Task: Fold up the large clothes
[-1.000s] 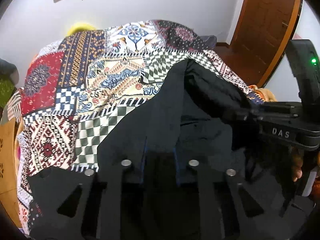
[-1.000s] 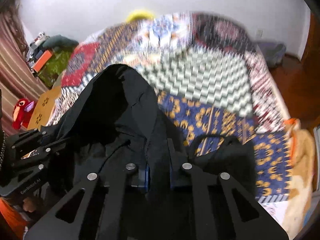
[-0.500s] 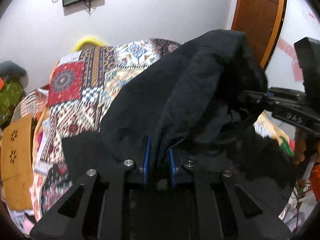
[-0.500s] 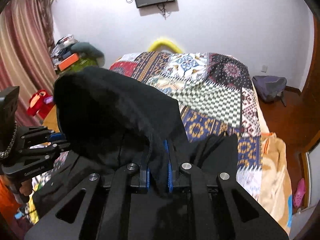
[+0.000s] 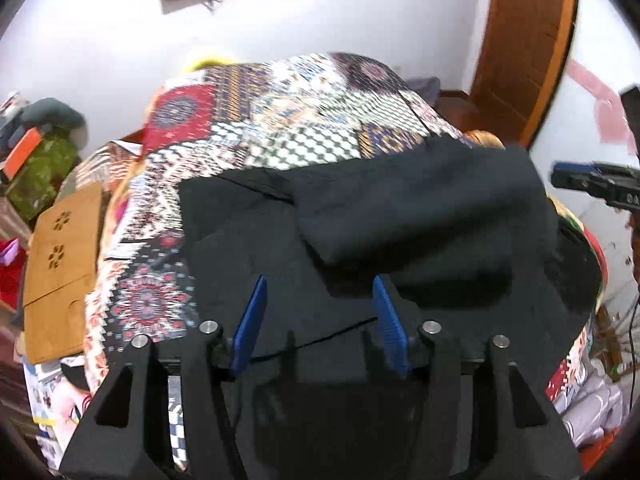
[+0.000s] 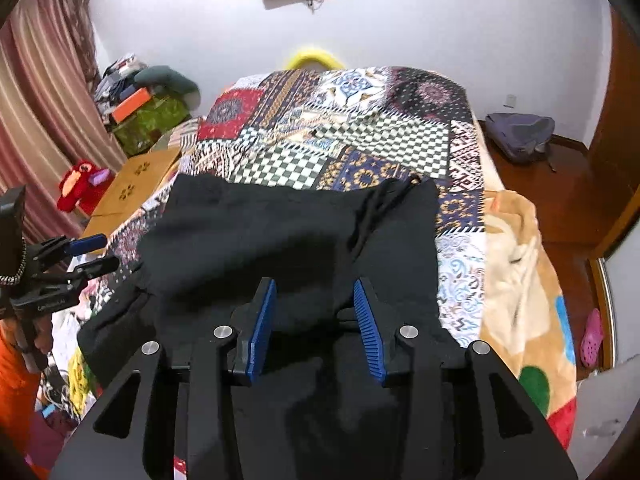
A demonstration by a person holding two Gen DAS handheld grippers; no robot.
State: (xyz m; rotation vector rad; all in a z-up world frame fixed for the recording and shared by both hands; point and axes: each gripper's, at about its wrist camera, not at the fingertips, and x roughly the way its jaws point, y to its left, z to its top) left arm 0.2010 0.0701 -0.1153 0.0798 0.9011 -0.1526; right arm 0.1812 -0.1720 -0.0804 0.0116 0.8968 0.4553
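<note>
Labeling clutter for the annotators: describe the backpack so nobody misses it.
Start at the bed with the patchwork cover and go to its right side. On the wood floor against the white wall slumps the backpack. It is grey-blue and plain, the only bag on that side of the bed.

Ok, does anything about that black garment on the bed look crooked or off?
Mostly neat. The black garment lies folded on the patchwork bedspread, but a loose strip trails crookedly across its right half, and the near left corner bunches.
</note>
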